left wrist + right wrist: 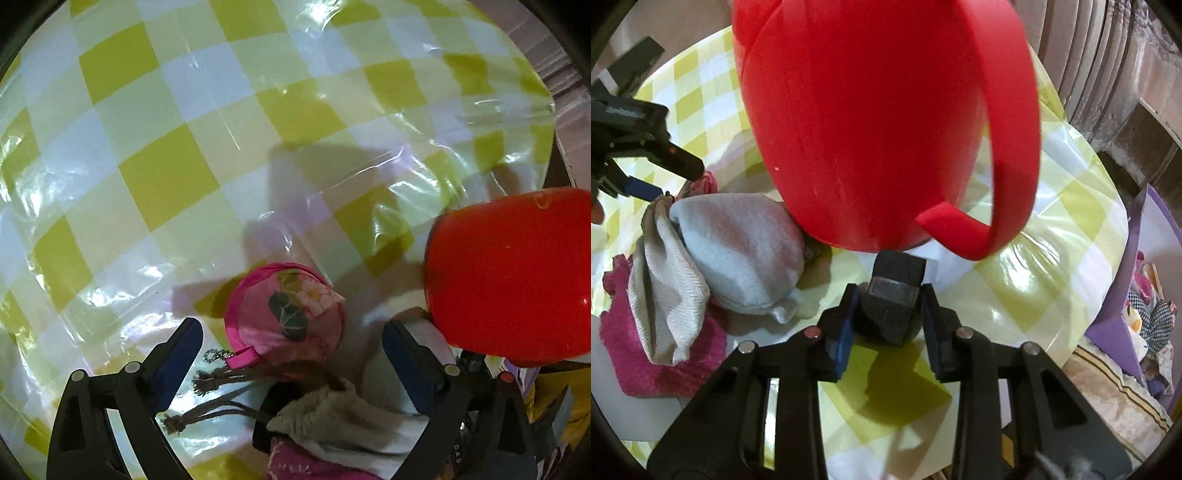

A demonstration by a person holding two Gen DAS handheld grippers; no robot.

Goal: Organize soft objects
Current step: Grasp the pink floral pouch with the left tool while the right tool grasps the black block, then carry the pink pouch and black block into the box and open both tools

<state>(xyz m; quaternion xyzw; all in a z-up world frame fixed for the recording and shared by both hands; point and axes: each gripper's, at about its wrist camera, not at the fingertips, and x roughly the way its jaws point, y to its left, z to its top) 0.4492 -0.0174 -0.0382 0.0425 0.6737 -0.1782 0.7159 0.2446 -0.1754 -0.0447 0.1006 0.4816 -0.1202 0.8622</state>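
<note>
My left gripper [291,326] points down at the table and stands open wide. A round pink pouch [284,314] with a flower print lies between its fingers, clear of both pads. Below the pouch lies a beige drawstring bag [332,413] with brown tasselled cords. In the right wrist view my right gripper [888,317] has its blue pads against both sides of a dark grey foam block [894,299] resting on the table. A large red basket [868,129] with a strap handle stands just behind the block. A pale blue soft bag [746,251] lies to its left.
A checked yellow-and-white tablecloth [166,177] under clear plastic covers the round table. A beige cloth [665,288] lies on a pink towel [646,362] at the left. The left gripper [665,177] shows at upper left. A purple bin [1119,332] of toys stands beyond the right table edge.
</note>
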